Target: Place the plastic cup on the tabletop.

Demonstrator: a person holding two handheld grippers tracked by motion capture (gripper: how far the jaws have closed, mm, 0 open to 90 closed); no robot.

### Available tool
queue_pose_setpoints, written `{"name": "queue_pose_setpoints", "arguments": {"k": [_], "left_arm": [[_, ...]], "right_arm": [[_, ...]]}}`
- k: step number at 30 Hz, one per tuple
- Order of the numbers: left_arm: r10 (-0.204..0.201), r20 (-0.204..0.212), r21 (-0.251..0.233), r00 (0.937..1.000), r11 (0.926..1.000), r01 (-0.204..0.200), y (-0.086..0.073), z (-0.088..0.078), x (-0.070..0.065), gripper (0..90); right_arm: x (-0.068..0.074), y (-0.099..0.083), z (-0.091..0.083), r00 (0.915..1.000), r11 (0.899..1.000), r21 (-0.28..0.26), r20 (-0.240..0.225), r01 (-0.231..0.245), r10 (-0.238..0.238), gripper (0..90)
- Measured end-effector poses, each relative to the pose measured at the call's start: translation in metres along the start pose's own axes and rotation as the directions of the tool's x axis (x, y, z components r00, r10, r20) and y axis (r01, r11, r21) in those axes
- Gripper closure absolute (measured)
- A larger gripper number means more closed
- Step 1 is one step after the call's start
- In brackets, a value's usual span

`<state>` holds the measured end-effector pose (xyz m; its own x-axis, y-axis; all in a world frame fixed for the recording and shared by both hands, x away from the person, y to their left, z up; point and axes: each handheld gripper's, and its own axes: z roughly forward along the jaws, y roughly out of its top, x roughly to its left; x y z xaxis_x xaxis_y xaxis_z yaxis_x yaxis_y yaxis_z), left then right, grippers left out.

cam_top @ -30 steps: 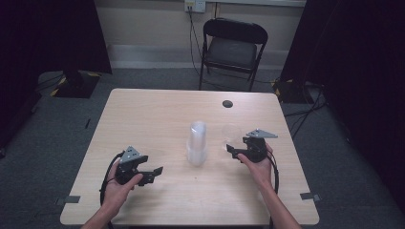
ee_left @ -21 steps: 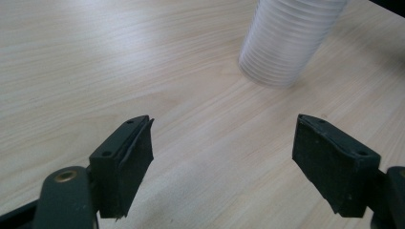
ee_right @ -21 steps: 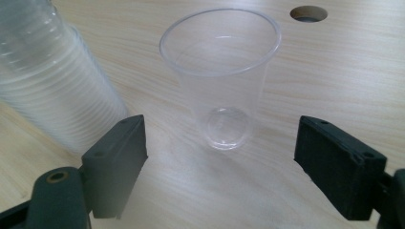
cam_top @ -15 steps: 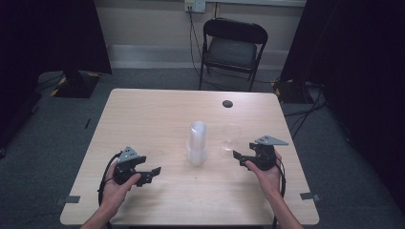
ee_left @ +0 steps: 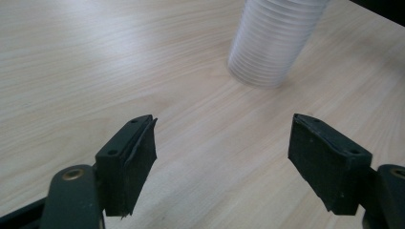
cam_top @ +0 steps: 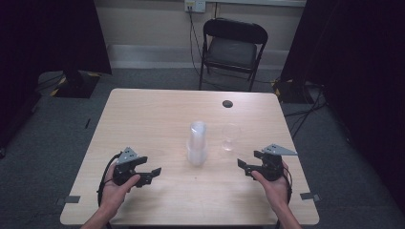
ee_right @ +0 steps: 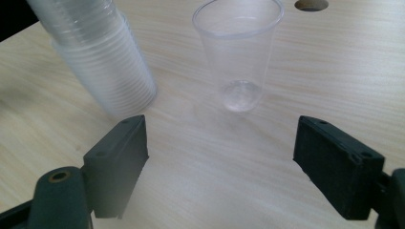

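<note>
A tall stack of clear plastic cups (cam_top: 197,143) stands at the middle of the wooden table (cam_top: 143,119); it shows too in the left gripper view (ee_left: 272,43) and the right gripper view (ee_right: 102,62). Just to its right a single clear cup (cam_top: 229,137) stands upright and empty (ee_right: 239,57). My right gripper (cam_top: 248,161) is open, short of that cup and apart from it (ee_right: 219,162). Near the front left, my left gripper (cam_top: 150,175) is open, aimed at the stack from a distance (ee_left: 222,157). Its jaws have just closed a little, with nothing between them.
A dark round hole (cam_top: 228,103) sits in the tabletop at the back right. Behind the table stands a black folding chair (cam_top: 233,47). Bare wood lies between both grippers and the cups. Cables trail from the grippers toward the front edge.
My right gripper has drawn back to the right and toward the front edge, away from the single cup, which stays standing. The left gripper has kept its place.
</note>
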<state>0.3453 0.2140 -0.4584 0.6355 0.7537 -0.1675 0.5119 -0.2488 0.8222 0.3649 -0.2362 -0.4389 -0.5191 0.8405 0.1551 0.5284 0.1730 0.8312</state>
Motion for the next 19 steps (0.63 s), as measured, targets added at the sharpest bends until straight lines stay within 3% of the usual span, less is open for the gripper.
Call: {"name": "queue_pose_setpoints", "arguments": {"k": [5, 9, 14, 19], "left_arm": [[0.008, -0.017, 0.008, 0.9998, 0.9999, -0.008, -0.001, 0.002, -0.001, 23.8], [0.011, -0.010, 0.015, 0.9999, 0.9998, -0.011, -0.002, 0.003, -0.003, 23.5], [0.037, -0.009, 0.026, 0.9993, 0.9990, -0.037, -0.002, 0.006, -0.006, 23.2], [0.024, -0.015, 0.021, 0.9996, 0.9995, -0.024, -0.003, 0.006, -0.005, 23.1]], "right_arm": [[0.006, -0.009, -0.009, 0.9999, 1.000, 0.018, -0.011, 0.006, -0.005, 18.7], [0.009, -0.015, -0.015, 0.9994, 0.999, 0.017, -0.016, -0.029, 0.030, 19.5], [0.008, -0.026, -0.023, 0.9990, 0.999, 0.012, 0.015, -0.043, 0.043, 19.5], [0.002, -0.034, -0.020, 0.9977, 0.999, 0.029, 0.052, -0.045, 0.043, 18.8]]}}
